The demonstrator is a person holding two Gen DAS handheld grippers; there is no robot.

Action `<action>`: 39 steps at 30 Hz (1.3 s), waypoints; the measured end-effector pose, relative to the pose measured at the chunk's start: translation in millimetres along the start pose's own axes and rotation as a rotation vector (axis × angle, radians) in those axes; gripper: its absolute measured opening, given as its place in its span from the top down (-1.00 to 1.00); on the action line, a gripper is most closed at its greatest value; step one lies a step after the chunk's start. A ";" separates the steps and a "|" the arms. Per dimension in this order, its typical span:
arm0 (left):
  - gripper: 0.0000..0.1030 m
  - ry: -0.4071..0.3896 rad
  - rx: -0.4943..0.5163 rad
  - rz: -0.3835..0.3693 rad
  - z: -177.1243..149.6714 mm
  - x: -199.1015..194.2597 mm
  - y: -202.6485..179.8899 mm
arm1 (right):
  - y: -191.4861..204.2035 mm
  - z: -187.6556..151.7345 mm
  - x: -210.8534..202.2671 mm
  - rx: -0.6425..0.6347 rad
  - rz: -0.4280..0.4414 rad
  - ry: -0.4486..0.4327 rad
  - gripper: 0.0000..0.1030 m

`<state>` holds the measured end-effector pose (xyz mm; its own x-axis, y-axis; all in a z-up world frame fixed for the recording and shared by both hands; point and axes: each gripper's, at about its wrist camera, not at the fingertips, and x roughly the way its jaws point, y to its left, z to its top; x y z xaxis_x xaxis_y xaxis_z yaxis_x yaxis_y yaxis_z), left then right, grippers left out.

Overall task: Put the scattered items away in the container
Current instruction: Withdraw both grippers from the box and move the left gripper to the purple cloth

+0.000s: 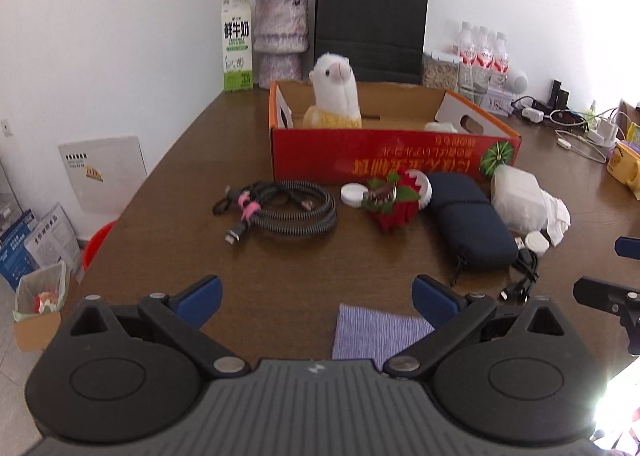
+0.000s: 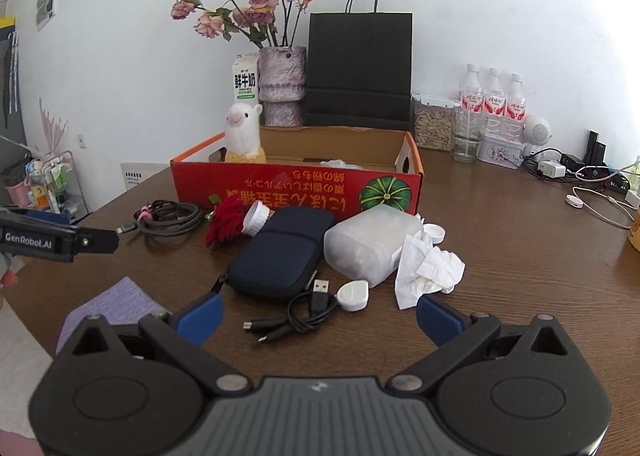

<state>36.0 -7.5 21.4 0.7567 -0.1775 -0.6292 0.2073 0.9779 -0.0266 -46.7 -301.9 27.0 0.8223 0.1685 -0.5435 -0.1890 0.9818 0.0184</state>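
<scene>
Both tools hovered low over the near edge of the worktop (image 1: pixel 168 160), the left gripper (image 1: pixel 316 298) and the right gripper (image 2: pixel 320 314) each with its blue fingers (image 2: pixel 202 316) spread wide and nothing between them. The red cardboard box (image 2: pixel 296 186) stood mid-worktop with a white alpaca plush (image 2: pixel 244 134) already inside, and the clutter lay in front of it: a braided cable coil (image 1: pixel 280 208), a red knitted toy (image 1: pixel 394 202), a navy zip pouch (image 2: pixel 284 250), a frosted plastic packet (image 2: pixel 370 242) with crumpled tissue (image 2: pixel 428 268) against it, a thin black USB cable (image 2: pixel 296 316) beside a small white charger puck (image 2: pixel 352 296), and a lilac cloth (image 1: pixel 376 332) nearest the left tool. All of it looked light. The pouch seemed the easiest: softly padded and firm enough to pinch across its narrow width. The packet would probably squash and slip, so a hold near a corner looked safer. The cables were limp and would likely trail; taking the braided coil at its pink tie, or the thin one where its strands bunch, should keep loops together. Tissue and cloth would simply crumple in a pinch.
</scene>
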 end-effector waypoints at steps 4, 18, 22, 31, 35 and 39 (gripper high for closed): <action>-1.00 0.067 0.004 -0.012 -13.9 0.4 -5.7 | 7.0 -9.1 3.6 0.013 0.012 0.065 -1.00; -0.52 0.122 0.038 -0.005 -37.1 12.3 -23.8 | 13.1 -18.0 6.5 0.009 0.019 0.114 -1.00; -0.01 0.099 0.032 0.002 -35.9 10.2 -22.1 | 14.4 -18.5 8.5 0.007 0.022 0.119 -1.00; 0.76 0.064 0.029 -0.006 -36.1 10.5 -24.4 | 16.4 -18.2 12.4 0.007 0.035 0.121 -1.00; 0.86 0.050 0.003 -0.010 -35.9 12.0 -22.4 | 17.1 -17.5 15.2 0.012 0.031 0.116 -1.00; 0.86 0.019 -0.012 -0.037 -33.4 9.8 -20.3 | 16.3 -14.9 19.5 0.016 0.024 0.108 -1.00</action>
<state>18.5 -25.5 -10.2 0.7364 -0.2120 -0.6424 0.2275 0.9719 -0.0598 -41.7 -283.8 4.2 0.7549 0.1820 -0.6300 -0.1980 0.9791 0.0455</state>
